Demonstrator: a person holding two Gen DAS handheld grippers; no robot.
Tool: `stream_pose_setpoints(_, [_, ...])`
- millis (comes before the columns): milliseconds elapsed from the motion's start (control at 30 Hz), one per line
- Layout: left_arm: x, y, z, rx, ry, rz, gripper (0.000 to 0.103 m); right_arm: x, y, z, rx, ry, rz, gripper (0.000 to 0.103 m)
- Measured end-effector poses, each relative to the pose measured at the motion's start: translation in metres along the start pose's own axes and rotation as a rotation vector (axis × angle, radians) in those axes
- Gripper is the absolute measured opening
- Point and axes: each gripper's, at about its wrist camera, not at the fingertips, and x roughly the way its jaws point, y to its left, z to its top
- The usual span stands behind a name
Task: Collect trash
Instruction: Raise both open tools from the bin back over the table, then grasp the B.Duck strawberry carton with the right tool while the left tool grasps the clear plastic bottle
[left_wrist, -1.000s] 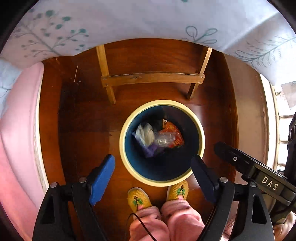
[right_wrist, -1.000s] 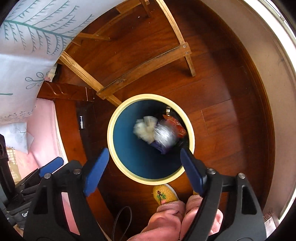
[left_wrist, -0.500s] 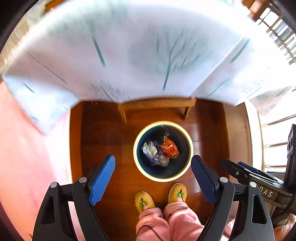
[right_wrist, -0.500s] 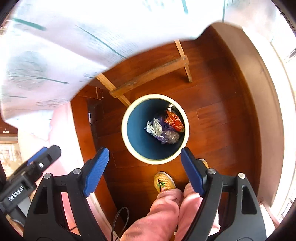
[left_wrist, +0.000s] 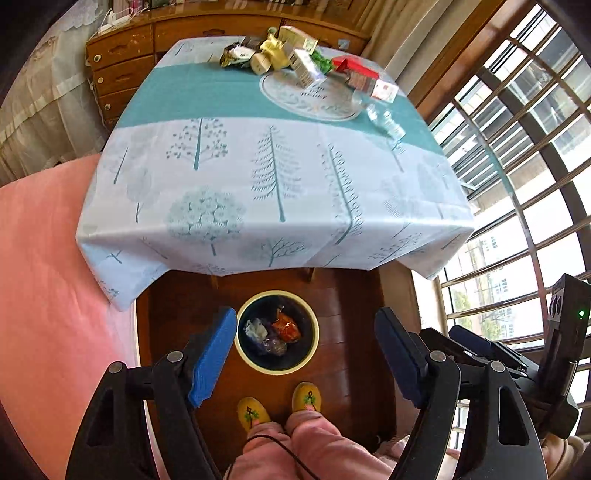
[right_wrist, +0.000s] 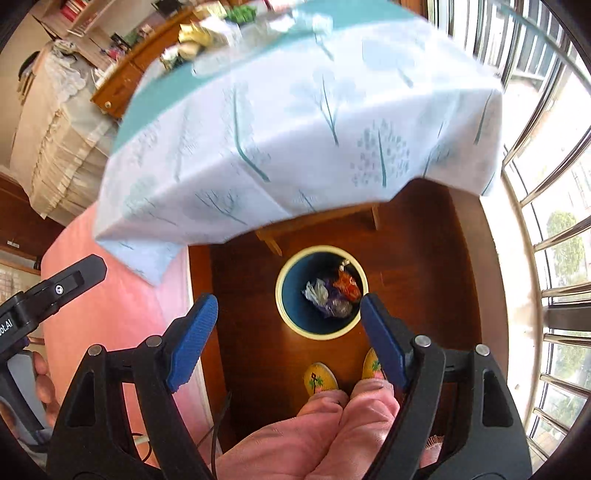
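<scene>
A round bin with a cream rim stands on the wood floor under the table's near edge; it holds a white bag, a purple wrapper and an orange wrapper. It also shows in the right wrist view. Several pieces of trash lie at the far end of the table: boxes, a yellow wrapper, a red box, a clear bottle. My left gripper is open and empty, high above the bin. My right gripper is open and empty too.
The table carries a white and teal tree-print cloth. A pink bed lies at the left, a barred window at the right, a wooden dresser behind the table. The person's yellow slippers stand by the bin.
Both grippers have risen from close over the bin to above table height, so the tabletop and its trash have come into view. Both stay open and empty.
</scene>
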Motion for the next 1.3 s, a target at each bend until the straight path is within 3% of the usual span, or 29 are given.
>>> stream_pose_setpoints(367, [-0.103,-0.049,0.076,0.174,-0.126,-0.03,0.079,-0.126,0.059,0.061,-0.062,-0.277,-0.031,0.078])
stream_pose_setpoints(567, [-0.114,-0.057,0.12,0.168,-0.148,0.047,0.079,-0.162,0.075,0.11,-0.083,-0.346,-0.045,0.078])
stream_pose_setpoints(700, [-0.097,-0.057,0.152,0.119,-0.138,0.021,0.079,-0.164,0.074,0.151,-0.106,-0.353,-0.057,0.078])
stream_pose_setpoints(967, [-0.008,-0.071,0.221,-0.001,-0.102,0.104,0.079,-0.116,0.041,0.267,-0.173,-0.297,-0.048,0.078])
stream_pose_setpoints(1133, [0.068,-0.083,0.271,-0.158,-0.013,0.143,0.079,-0.053,0.015,0.366,-0.231,-0.173,-0.032,0.078])
stream_pose_setpoints(1300, [0.127,-0.096,0.315,-0.27,0.013,0.198,0.079,0.013,0.008,0.455,-0.311,-0.043,-0.007,0.079])
